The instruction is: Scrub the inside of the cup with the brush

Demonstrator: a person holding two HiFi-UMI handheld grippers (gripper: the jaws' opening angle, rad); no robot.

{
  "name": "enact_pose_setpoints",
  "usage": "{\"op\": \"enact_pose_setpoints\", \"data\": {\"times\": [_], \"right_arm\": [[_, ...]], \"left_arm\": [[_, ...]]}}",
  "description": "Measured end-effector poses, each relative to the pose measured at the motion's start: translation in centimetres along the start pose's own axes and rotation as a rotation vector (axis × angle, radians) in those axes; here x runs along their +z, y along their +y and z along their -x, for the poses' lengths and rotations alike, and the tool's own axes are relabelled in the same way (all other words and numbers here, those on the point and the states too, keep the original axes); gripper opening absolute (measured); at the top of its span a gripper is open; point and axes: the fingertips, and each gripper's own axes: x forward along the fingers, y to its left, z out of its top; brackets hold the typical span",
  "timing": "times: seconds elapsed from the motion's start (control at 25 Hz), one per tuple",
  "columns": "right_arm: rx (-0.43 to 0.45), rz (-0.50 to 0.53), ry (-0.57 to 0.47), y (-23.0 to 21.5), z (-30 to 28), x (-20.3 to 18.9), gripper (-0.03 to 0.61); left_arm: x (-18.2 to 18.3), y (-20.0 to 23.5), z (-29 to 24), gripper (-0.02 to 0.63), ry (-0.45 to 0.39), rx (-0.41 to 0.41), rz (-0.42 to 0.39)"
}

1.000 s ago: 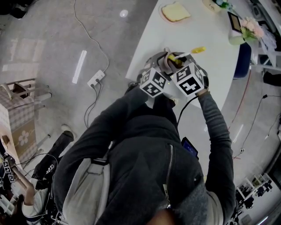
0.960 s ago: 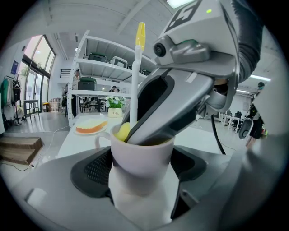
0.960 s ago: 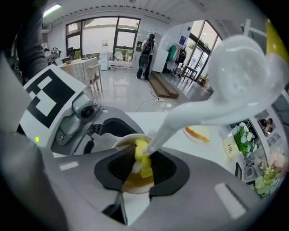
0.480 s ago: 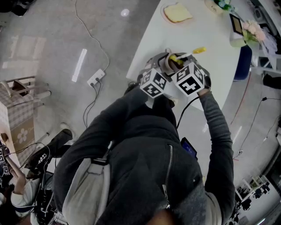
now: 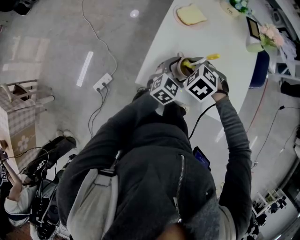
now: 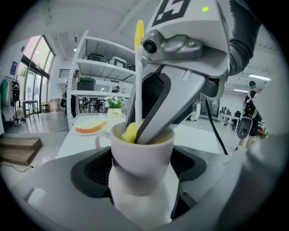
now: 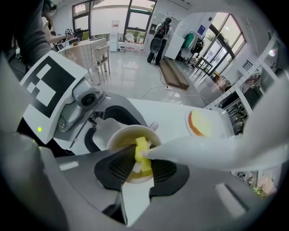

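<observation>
We hold the cup [image 6: 142, 151] in the left gripper [image 6: 142, 173]. Its jaws are drawn in narrow against the cup's lower body, one dark pad on each side. The right gripper [image 7: 143, 170] has its jaws pinched on the brush [image 7: 142, 155], just above the yellow sponge head, which sits inside the cup.

Only the right gripper view looks down into the cup. There we see the sponge against the near inner wall, and the white brush handle leading out over the rim to the right.

The left gripper view shows the cup's outer wall instead, with its handle on the left. It also shows the brush handle rising out of the cup's mouth to a yellow tip, and the right gripper's jaws reaching down past the rim.

From the head view we see neither pair of jaws. The two marker cubes [image 5: 201, 83] sit side by side on our side of the cup and cover them.

That view does place the cup over the white table [image 5: 220, 33], near its edge. We cannot tell whether the cup rests on it. Beyond the cup a plate [image 5: 177, 18] carries a slice of bread [image 5: 190, 13].
</observation>
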Motion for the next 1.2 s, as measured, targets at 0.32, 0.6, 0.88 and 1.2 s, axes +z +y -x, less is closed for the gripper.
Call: {"op": "enact_pose_setpoints", "data": {"times": [0.32,0.6,0.88,1.2], "right_arm": [[0.065,0.021,0.079,0.4,-0.1,-0.6,0.098],[0.160,0.016,0.159,0.6,0.3,-0.2,0.098],[0.290,-0.198,0.042,0.3,0.7,0.1,0.098],[0.316,-0.405,-0.090,-0.3,1.6,-0.3,0.098]], "left_arm": [[-0.1,-0.1,-0.2,0.411,0.003,-0.003,-0.005],[0.0,-0.1,0.4,0.410,0.002,-0.021,-0.007],[-0.2,-0.2,0.0,0.410,0.000,-0.018,-0.014],[-0.3,-0.2,-0.1,0.410,0.002,-0.013,-0.023]]}}
